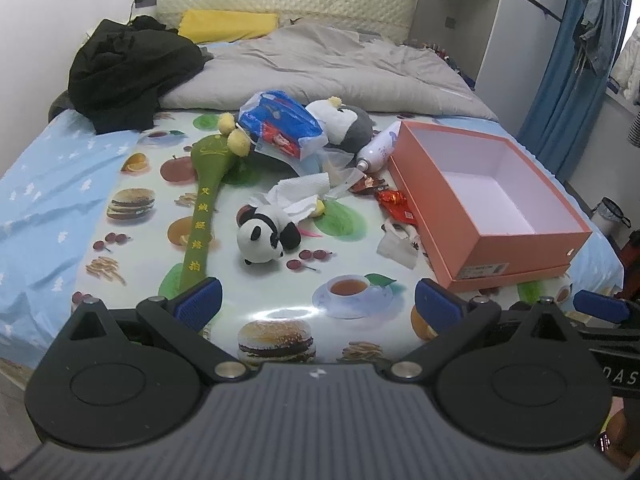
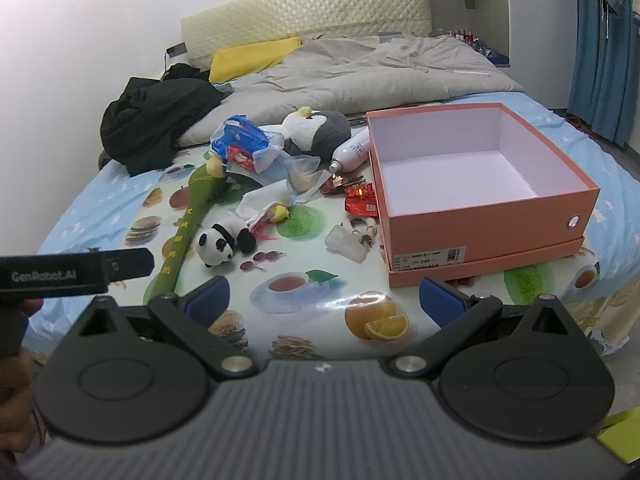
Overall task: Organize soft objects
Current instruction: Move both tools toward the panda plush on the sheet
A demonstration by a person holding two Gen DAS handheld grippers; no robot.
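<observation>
Soft items remain unsorted: the panda plush (image 1: 266, 238) lies on its side on the fruit-print mat (image 1: 280, 312), near the middle, with a crumpled paper towel (image 1: 300, 194) touching its back; the penguin plush (image 1: 346, 122) sits farther back, partly under a blue tissue pack (image 1: 280, 122); the long green padded massage stick (image 1: 204, 204) lies lengthwise to the left of the panda. The orange shoebox (image 2: 484, 228), the probable receptacle (a judgement, not observed), stands open to the right on its lid and holds nothing visible. Non-soft clutter lies between toys and box: a white spray bottle (image 2: 352, 154), red foil wrappers (image 2: 362, 200) and a small padlock with clear packaging (image 2: 354, 240). The left gripper (image 1: 318, 306) and the right gripper (image 2: 324, 298) both hover over the near edge of the mat with jaws spread wide, grasping nothing. Assessment: no item placed; the task appears to be at its start, all three soft objects outstanding.
</observation>
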